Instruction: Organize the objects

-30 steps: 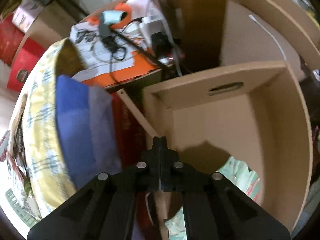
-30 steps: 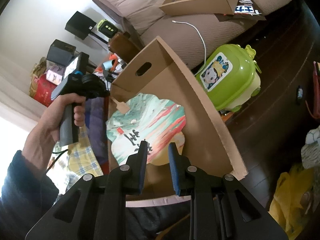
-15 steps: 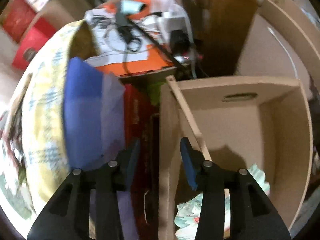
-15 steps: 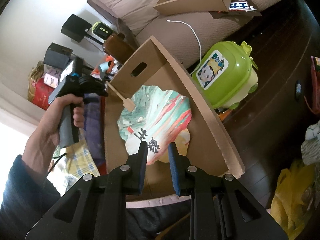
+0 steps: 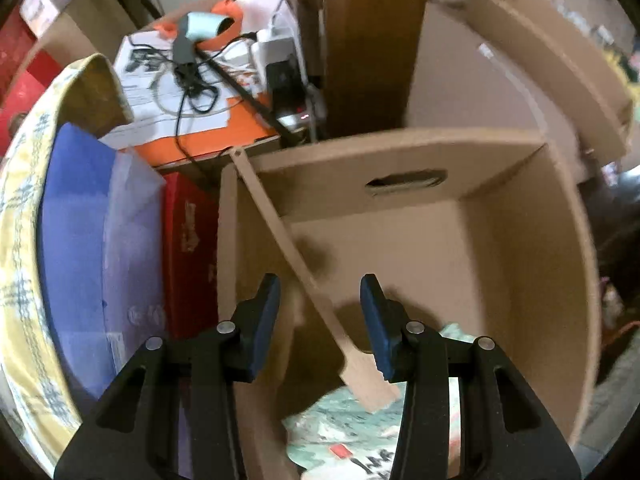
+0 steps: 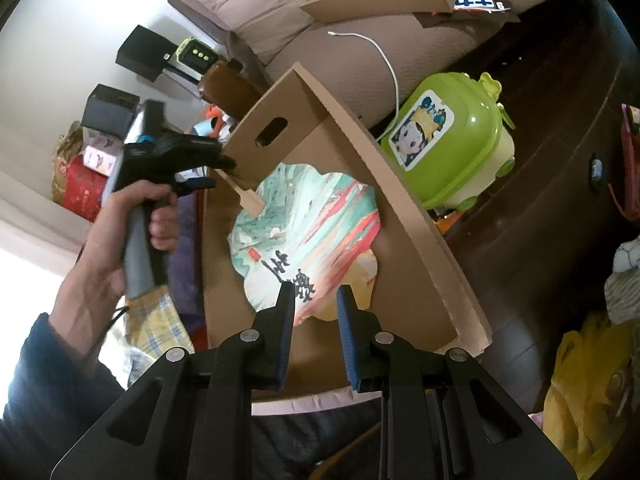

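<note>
Cluttered floor all round, and the fan lies in the cardboard box. Left gripper part-open, holding nothing, its handle loose between the fingers; right gripper gapes narrowly, empty. Next, I'd say, another item.

Dark wood floor, taupe sofa, white wall, bright daylight at left

Ahead of the tongs, the cardboard box is plain tan. The fan lying in it is streaked teal, red and cream, with black characters and a pale wooden handle. Right of the box sits a lime-green case; to the left, yellow plaid cloth.
</note>
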{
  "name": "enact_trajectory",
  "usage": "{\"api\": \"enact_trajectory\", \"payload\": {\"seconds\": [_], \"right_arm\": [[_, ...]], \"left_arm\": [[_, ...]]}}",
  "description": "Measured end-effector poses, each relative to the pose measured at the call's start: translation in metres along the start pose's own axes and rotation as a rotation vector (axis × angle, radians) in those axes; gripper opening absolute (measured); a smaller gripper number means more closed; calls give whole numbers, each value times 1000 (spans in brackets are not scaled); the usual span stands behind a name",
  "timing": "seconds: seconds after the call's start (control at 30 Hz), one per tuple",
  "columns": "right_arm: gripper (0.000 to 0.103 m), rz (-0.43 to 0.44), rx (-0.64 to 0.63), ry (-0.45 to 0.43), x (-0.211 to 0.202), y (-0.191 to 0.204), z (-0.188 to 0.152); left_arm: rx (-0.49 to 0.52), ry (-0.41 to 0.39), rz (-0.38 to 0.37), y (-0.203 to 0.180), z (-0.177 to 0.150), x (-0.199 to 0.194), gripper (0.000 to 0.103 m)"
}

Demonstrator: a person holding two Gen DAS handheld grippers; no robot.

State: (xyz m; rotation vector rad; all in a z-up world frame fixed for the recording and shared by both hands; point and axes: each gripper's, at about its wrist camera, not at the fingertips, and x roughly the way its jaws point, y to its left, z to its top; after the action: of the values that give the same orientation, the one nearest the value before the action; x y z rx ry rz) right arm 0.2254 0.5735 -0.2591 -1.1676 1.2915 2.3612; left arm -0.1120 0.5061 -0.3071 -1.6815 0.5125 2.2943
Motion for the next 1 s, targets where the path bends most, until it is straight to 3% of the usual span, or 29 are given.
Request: {"api": "enact_trajectory", "payload": {"seconds": [0.07,0.1,0.13,0.17,0.23,0.43,0.6,0.67,0.77,0.8,0.87,0.93,1.0], "right_arm": [[22,3,0,-4,-1,1,1],[22,4,2,-6,-2,0,1],[22,3,5,-8,-2,-1,1],[22,3,8,-8,-2,-1,1],[22,2,12,-7,-2,-2,1],[22,3,11,-4,-1,-3,1],[22,2,15,-9,-1,-4,0],[22,1,18,-9,-1,-5,0],[22,1,18,-10,0,-4,-1],[22,1,19,-11,0,-4,-1],[22,4,19,-13,1,-4,0],[22,9,26,-11,2,-5,1],[22,8,32,-8,3,-6,1]], "left_arm": [[-39,14,-8,0,-2,9,40],[-51,23,-17,0,-4,12,34],[-43,32,-11,-3,-5,17,18],[-30,36,-2,-4,-7,19,15],[2,23,15,-9,-10,19,15],[89,42,-49,-29,-24,11,14],[238,111,-79,-67,-43,19,13],[311,100,-50,-82,-53,21,14],[289,125,-64,-82,-53,25,15],[266,146,-88,-78,-51,26,18],[244,154,-104,-69,-48,19,43],[249,104,-127,-61,-44,2,60],[248,32,-130,-46,-39,-27,65]]}}
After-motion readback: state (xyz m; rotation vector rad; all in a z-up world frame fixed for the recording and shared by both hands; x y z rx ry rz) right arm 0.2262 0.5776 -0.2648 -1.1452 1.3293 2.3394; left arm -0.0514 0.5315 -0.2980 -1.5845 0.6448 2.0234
